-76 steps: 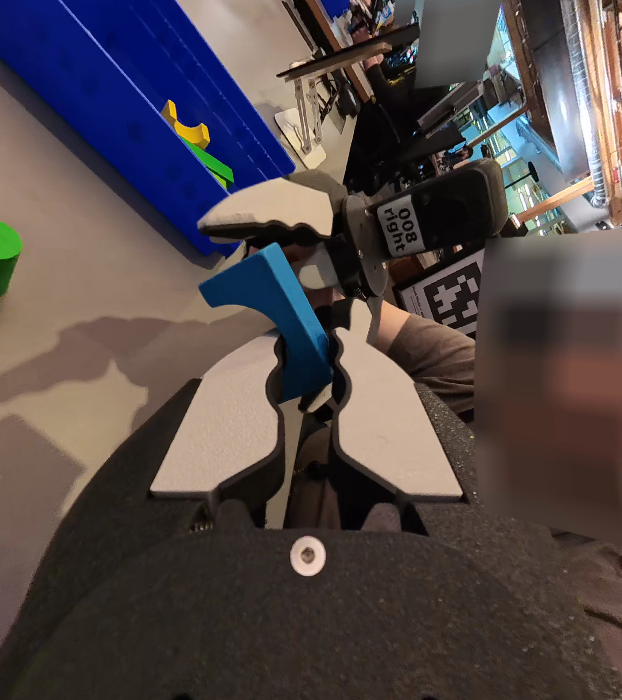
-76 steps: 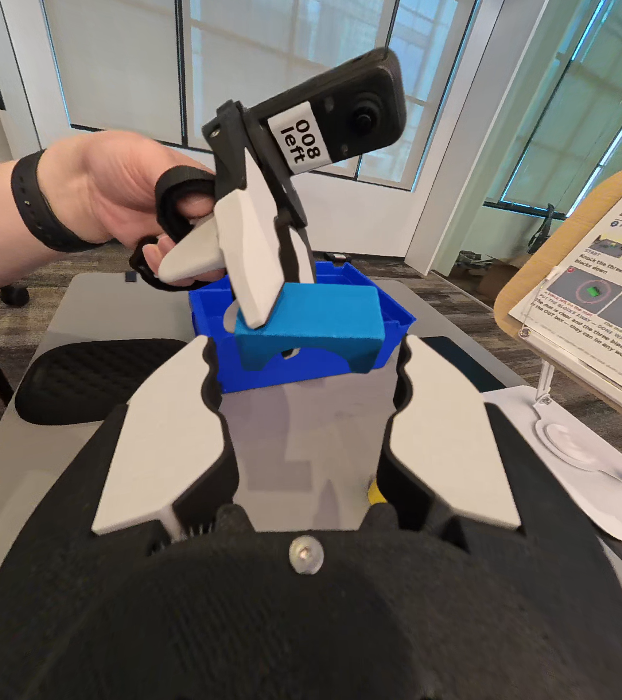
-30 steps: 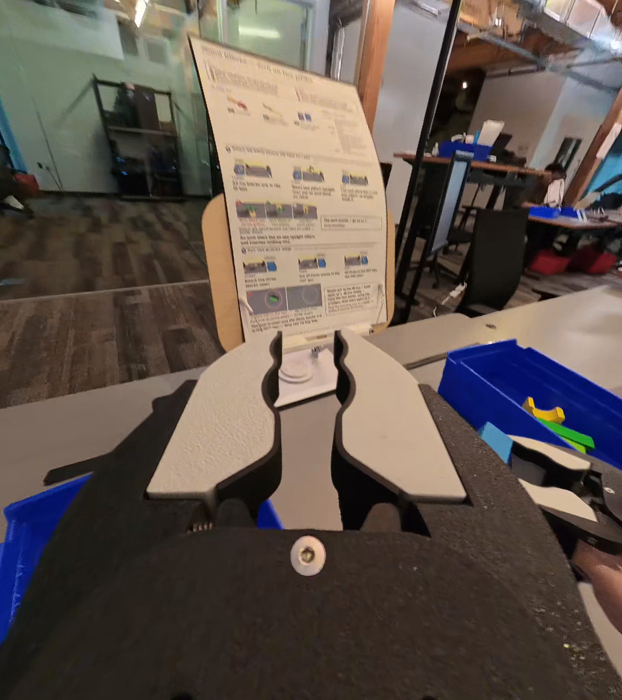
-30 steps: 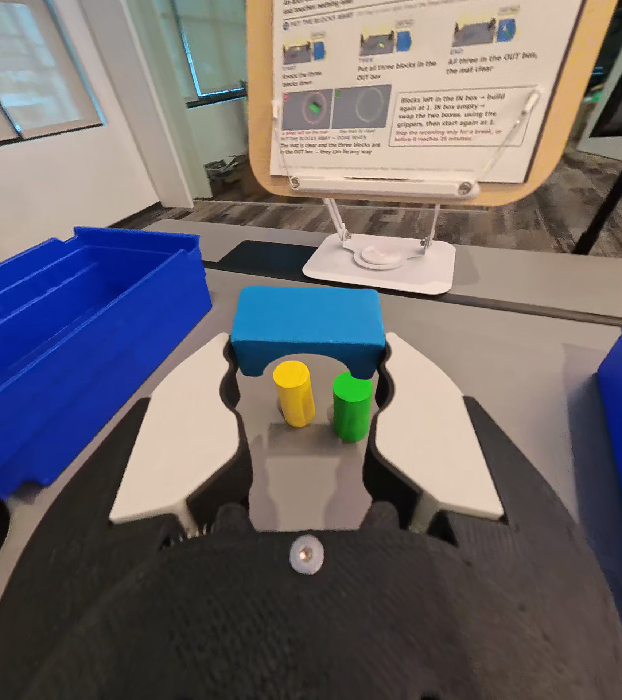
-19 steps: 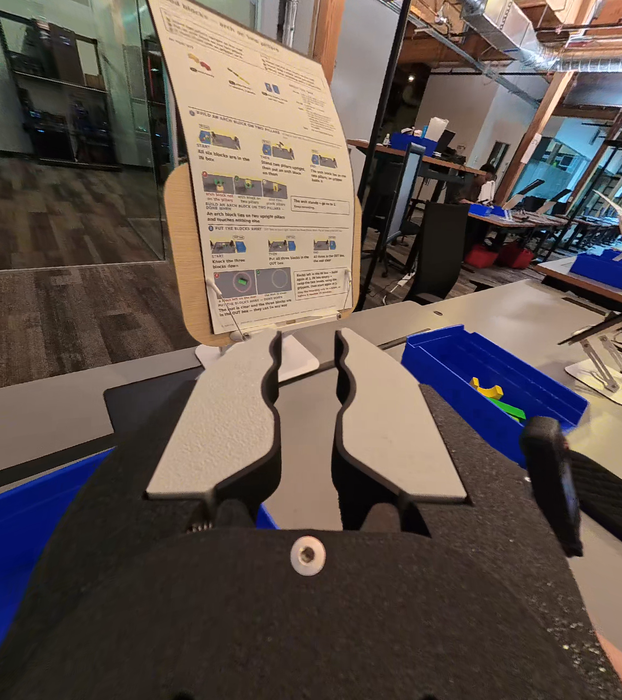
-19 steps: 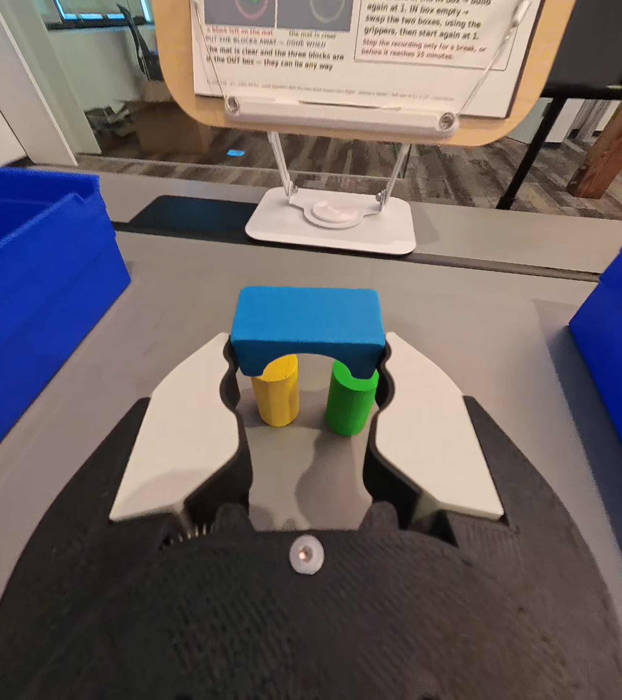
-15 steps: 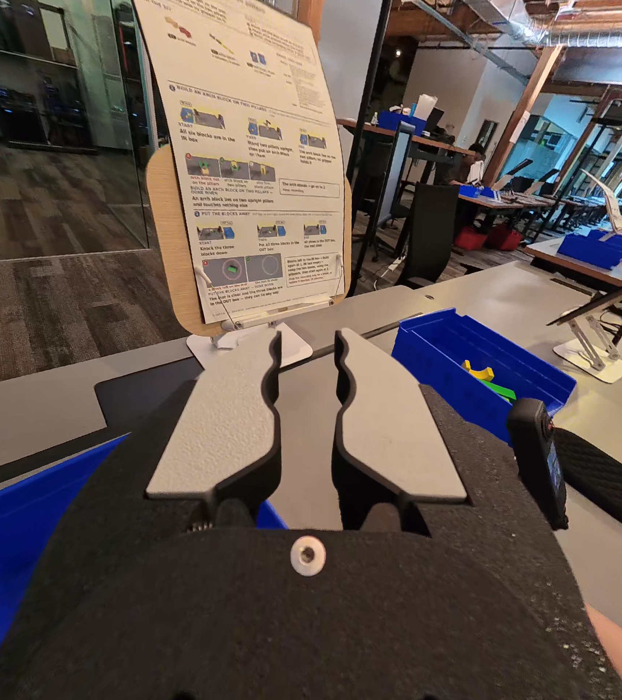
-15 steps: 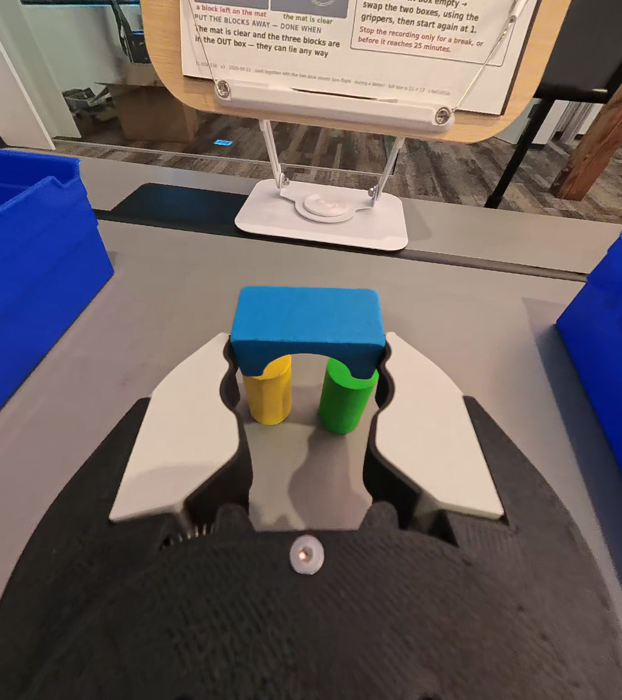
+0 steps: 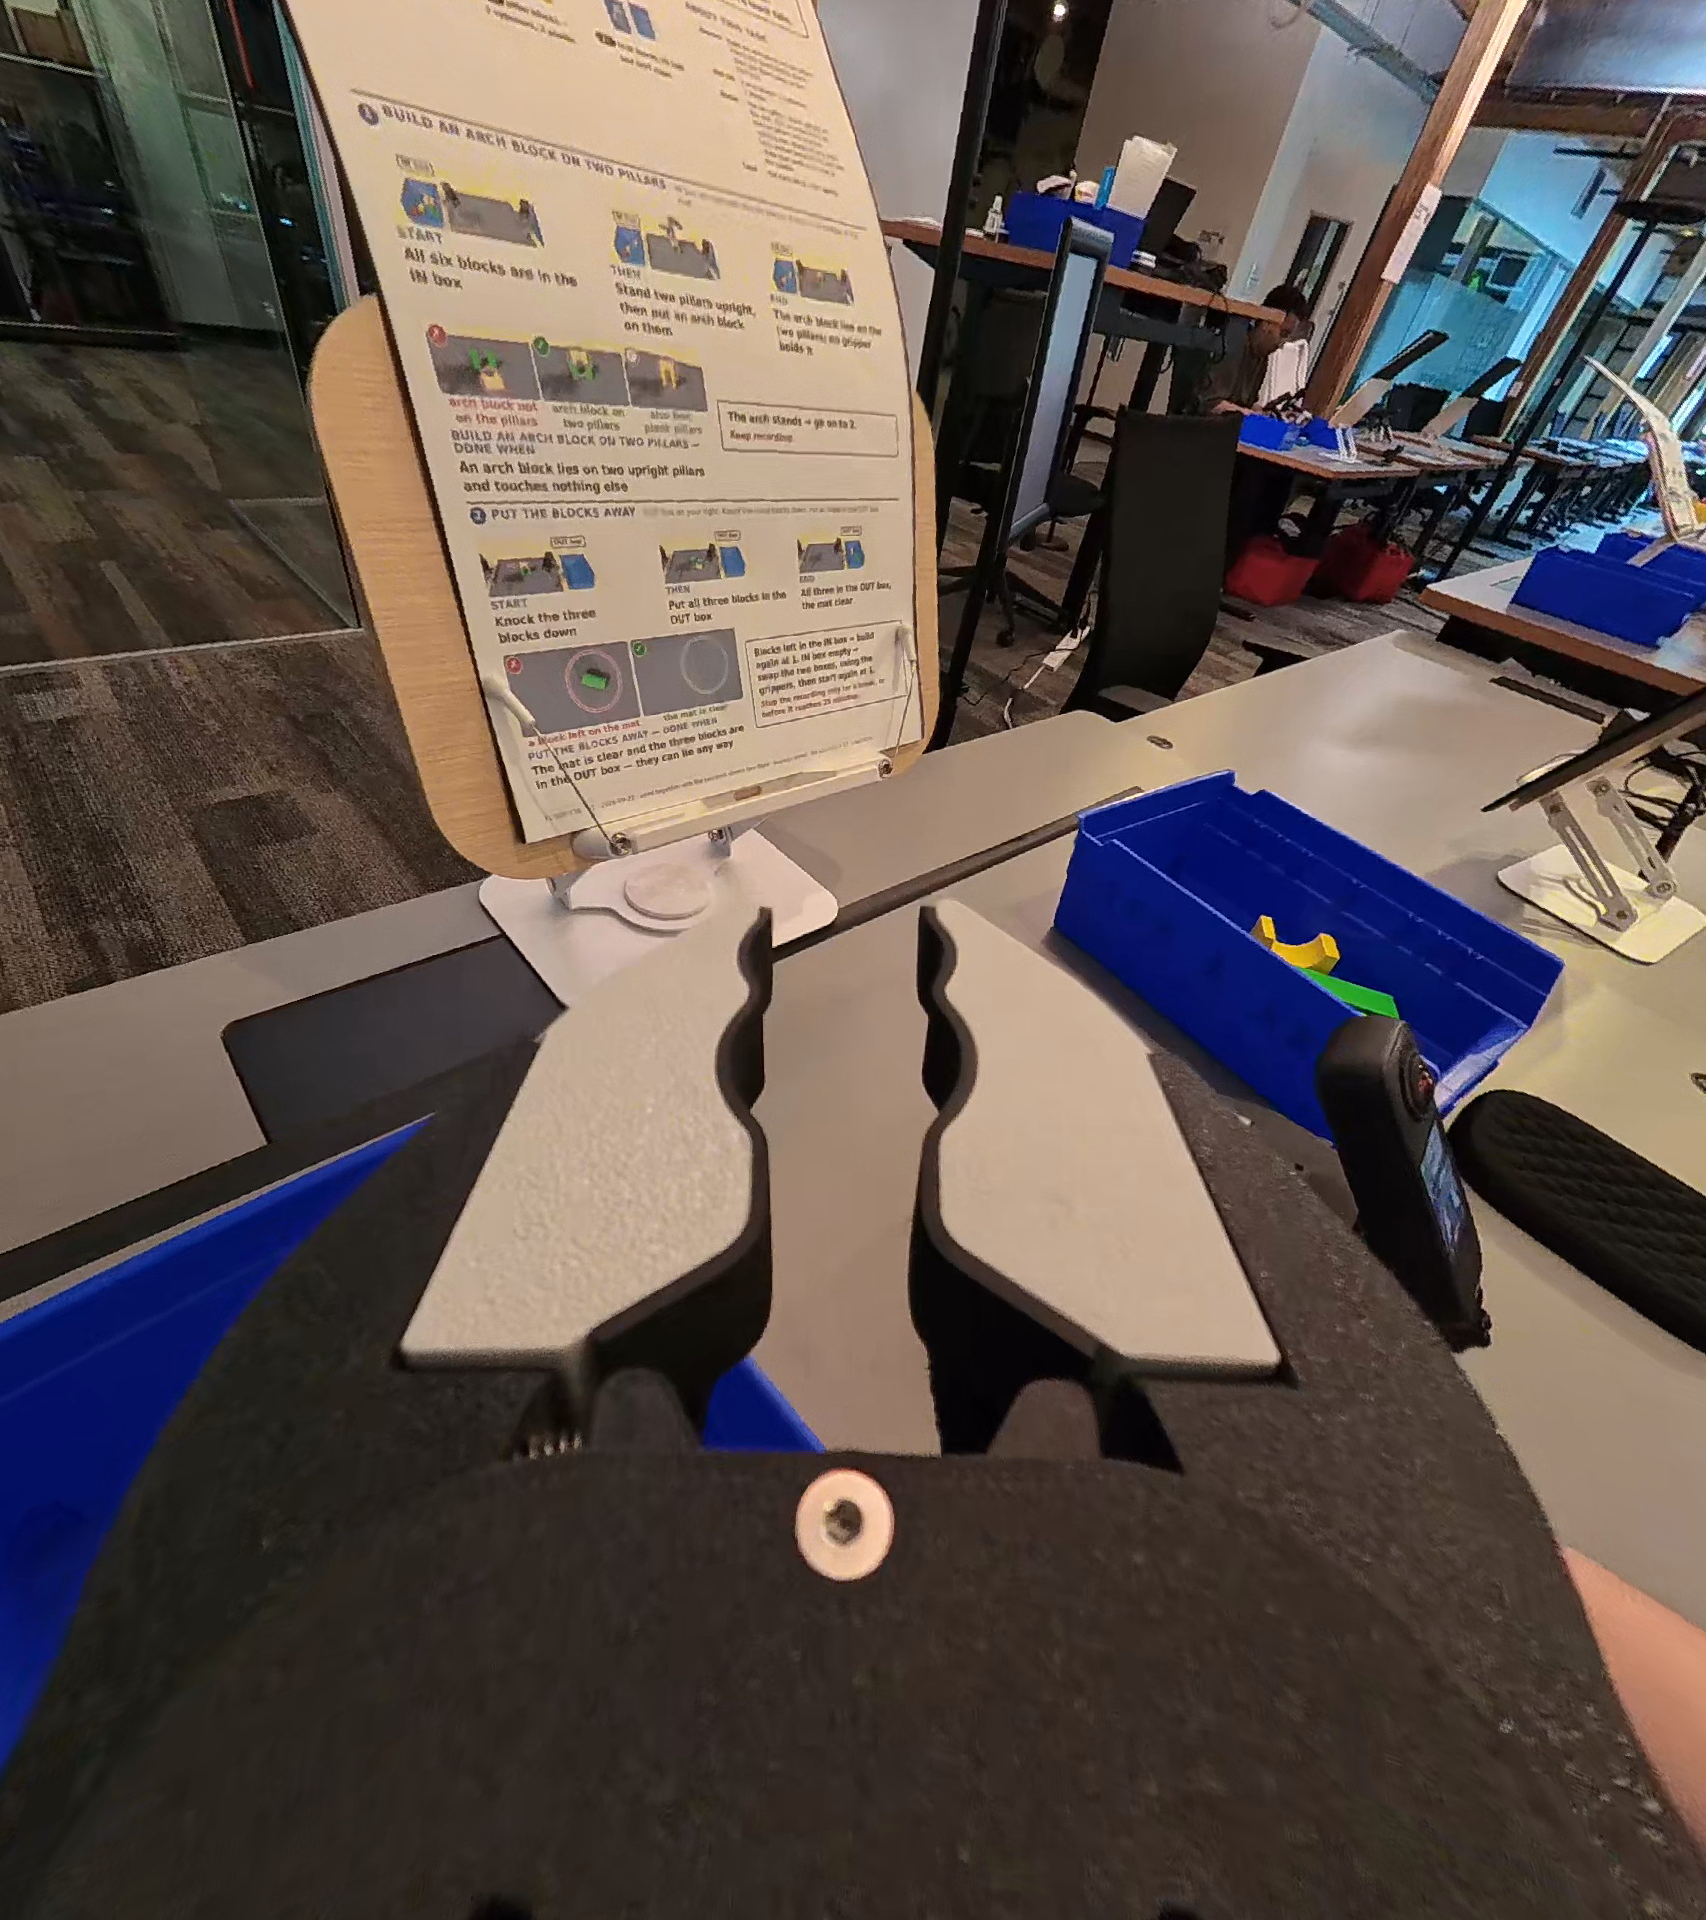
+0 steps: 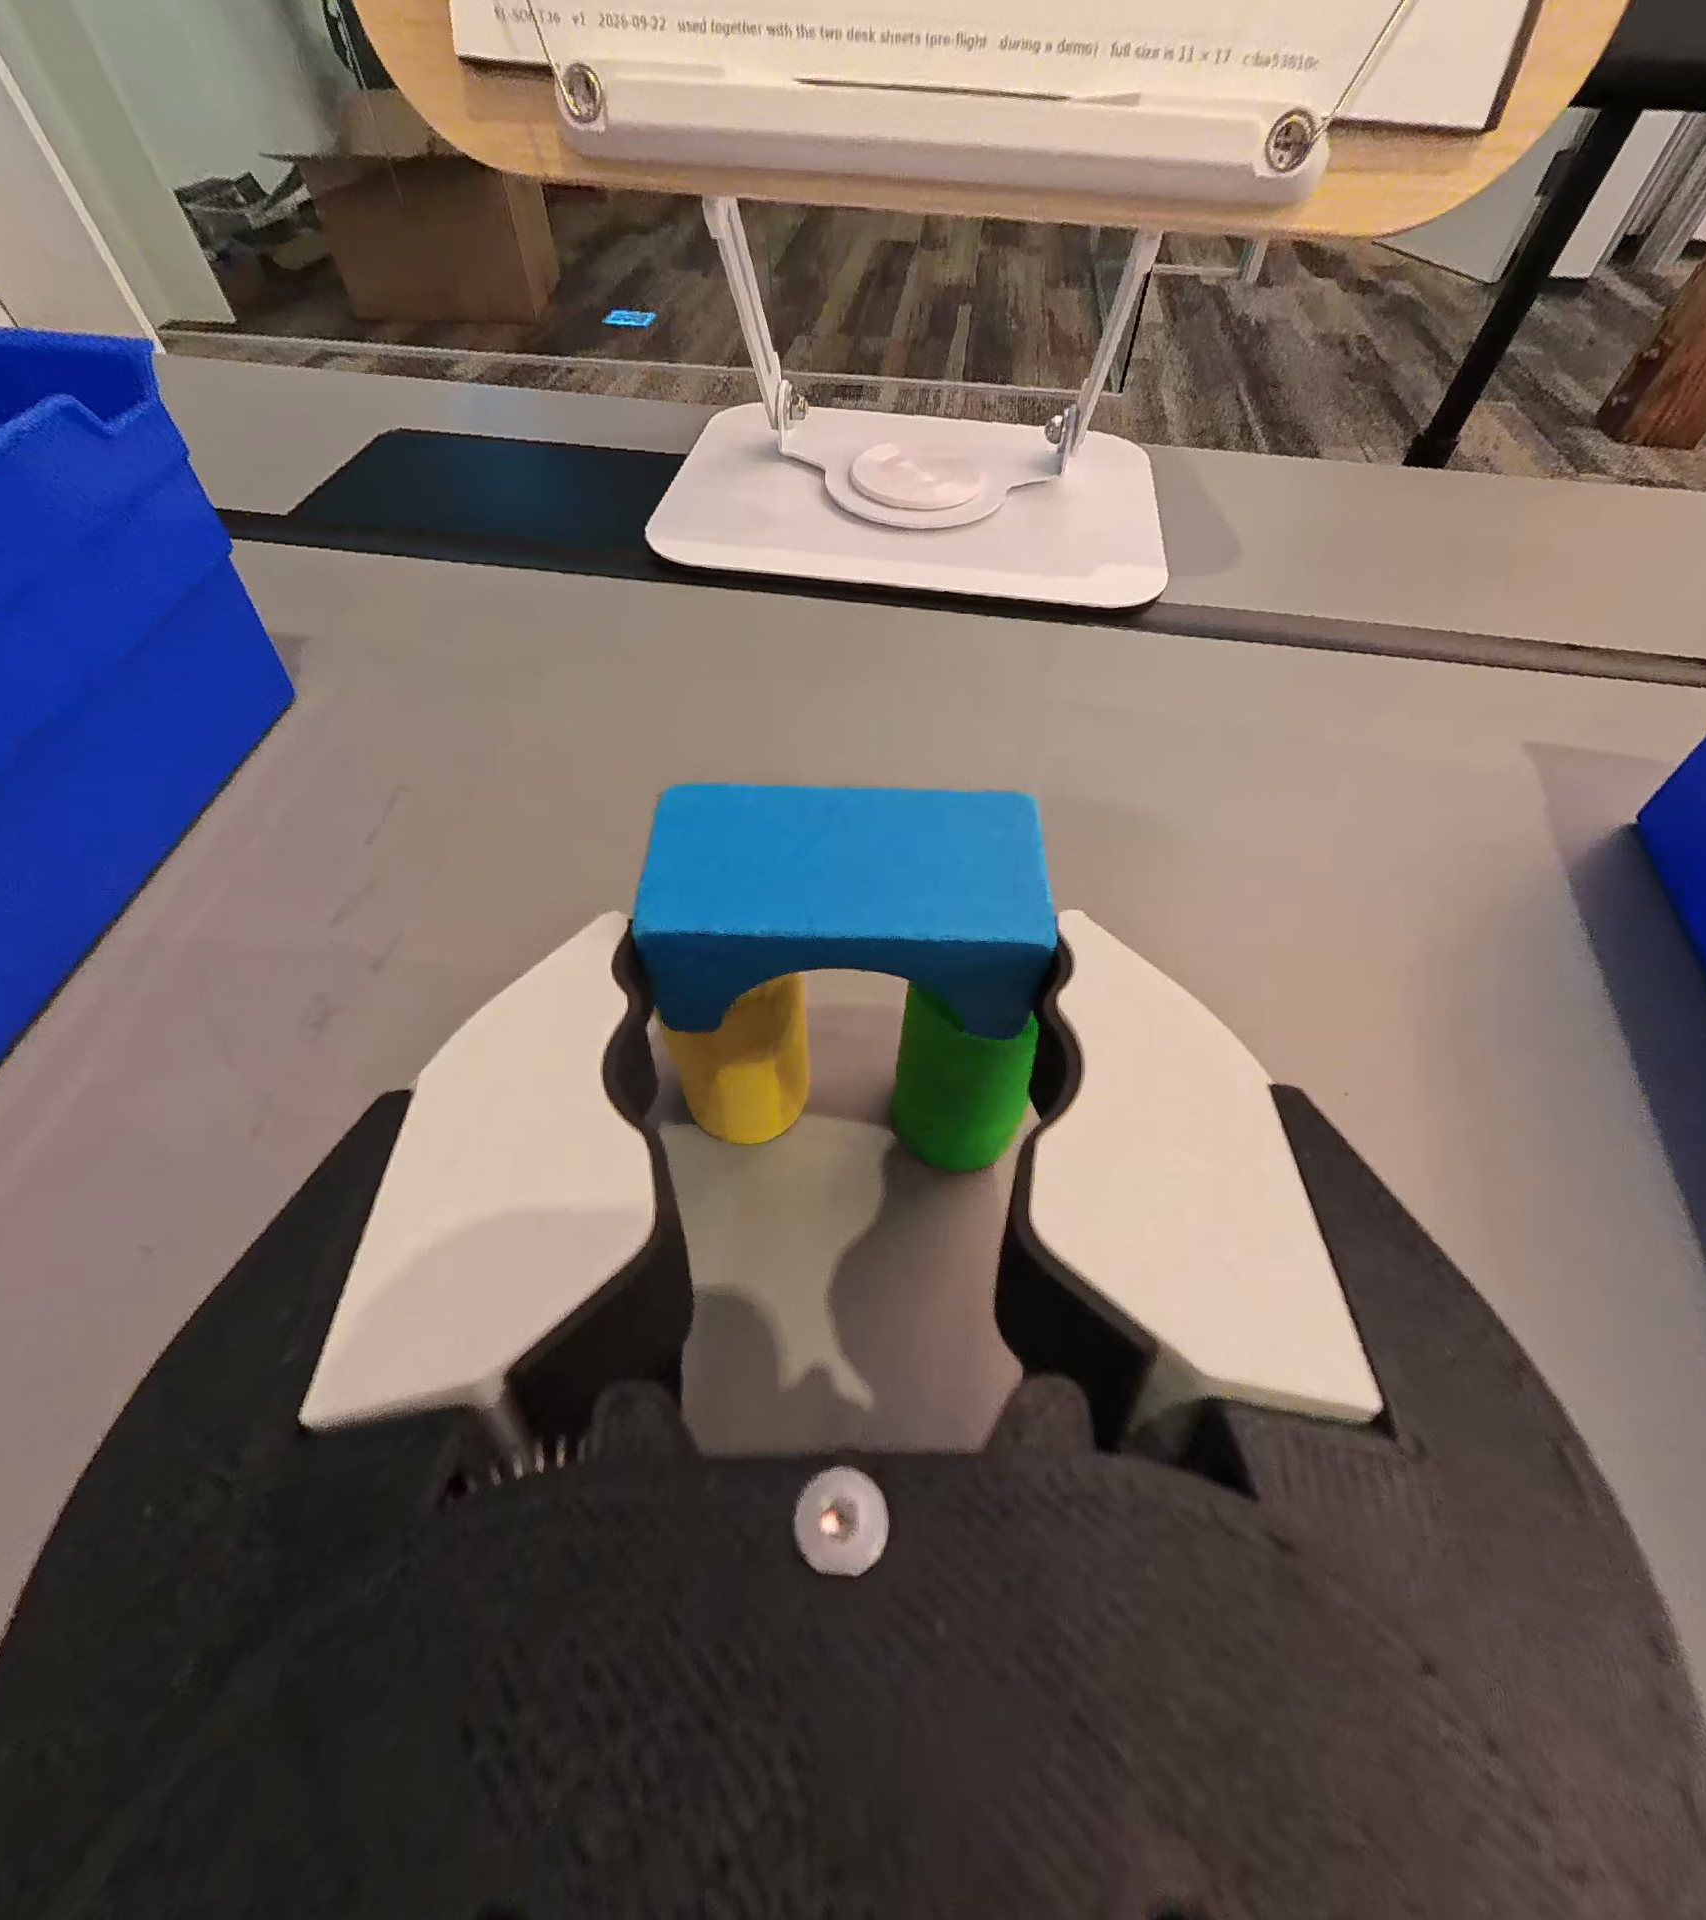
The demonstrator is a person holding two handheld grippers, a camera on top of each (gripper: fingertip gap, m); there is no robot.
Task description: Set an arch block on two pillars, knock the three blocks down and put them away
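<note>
In the right wrist view my right gripper point(image 10: 841, 935) is shut on a blue arch block point(image 10: 844, 868), gripped by its two ends. The arch is level, and its two feet sit at the tops of an upright yellow pillar point(image 10: 740, 1070) and an upright green pillar point(image 10: 958, 1091) on the grey mat. I cannot tell whether it rests on them. In the left wrist view my left gripper point(image 9: 844, 935) is empty, its jaws a narrow gap apart, held above the table and pointing at the sheet stand. The arch and pillars are hidden in that view.
A blue bin point(image 9: 1192, 935) at the right holds a yellow arch point(image 9: 1296, 940) and a green block point(image 9: 1353, 997). Another blue bin point(image 10: 49, 675) stands left of the pillars. A sheet stand's white base point(image 10: 911, 509) is at the back. A black pad point(image 9: 1618, 1236) lies at the right. The left gripper's tips are roughly 30 cm from the right gripper's. The left gripper is farther from the upright yellow pillar point(image 10: 740, 1070), some 30 cm, than the right, some 4 cm.
The arch passed from my left gripper to my right. The right gripper has carried it to the pillars and lowered it onto their tops. The left gripper has swung away, empty.
</note>
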